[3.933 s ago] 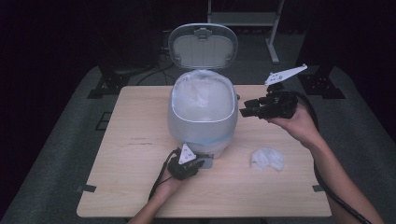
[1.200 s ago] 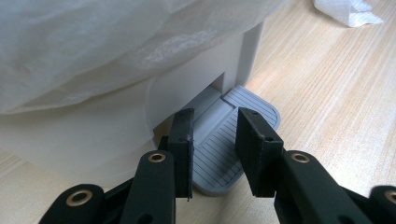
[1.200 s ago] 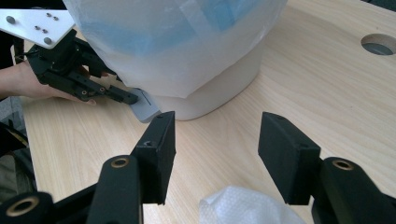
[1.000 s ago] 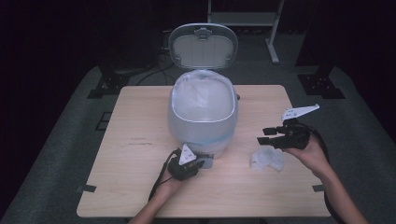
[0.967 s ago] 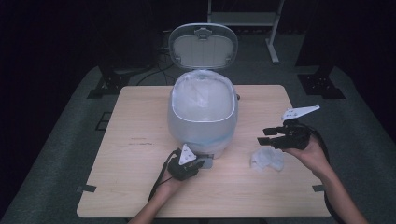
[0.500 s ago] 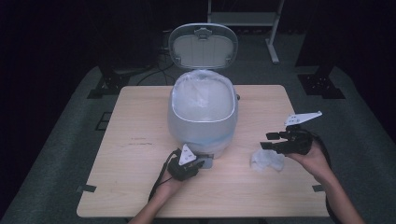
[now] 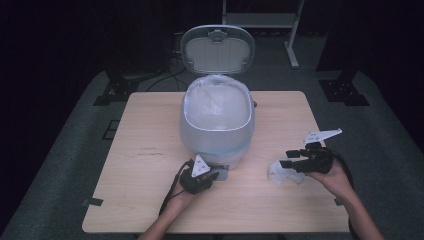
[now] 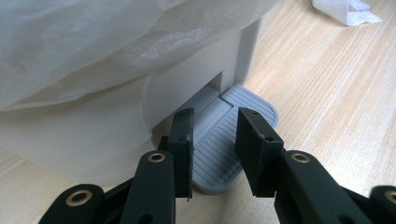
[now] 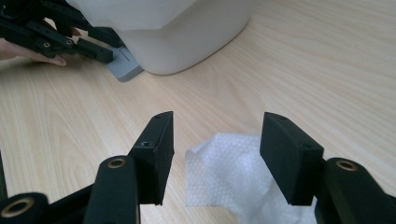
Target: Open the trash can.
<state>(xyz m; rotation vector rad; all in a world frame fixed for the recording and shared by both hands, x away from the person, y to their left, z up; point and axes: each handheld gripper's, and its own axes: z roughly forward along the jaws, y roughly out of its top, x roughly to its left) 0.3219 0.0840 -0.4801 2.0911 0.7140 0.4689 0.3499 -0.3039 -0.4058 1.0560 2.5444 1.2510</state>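
While the right gripper (image 9: 215, 158) hangs just above the table with its two black jaws spread wide, a crumpled white tissue (image 9: 233, 179) lies on the wood between and just beyond them, not gripped by either jaw. In the high view the same tissue (image 7: 285, 172) sits at the tips of that gripper (image 7: 292, 159), near the table's right side, with the person's right hand (image 7: 335, 175) wrapped around the tool. The left gripper (image 8: 214, 140) has its jaws parted by a narrow gap and holding nothing; their tips sit over the ribbed grey pedal (image 8: 233, 149) that juts from the foot of the bin, and I cannot tell whether they touch it. The white pedal bin (image 7: 217, 122) stands at the middle of the wooden table (image 7: 135, 165), lined with a thin translucent bag (image 8: 93, 42) folded over its rim, and its lid (image 7: 217, 50) stands upright at the back. The left hand (image 7: 182, 202) reaches in from the near edge.
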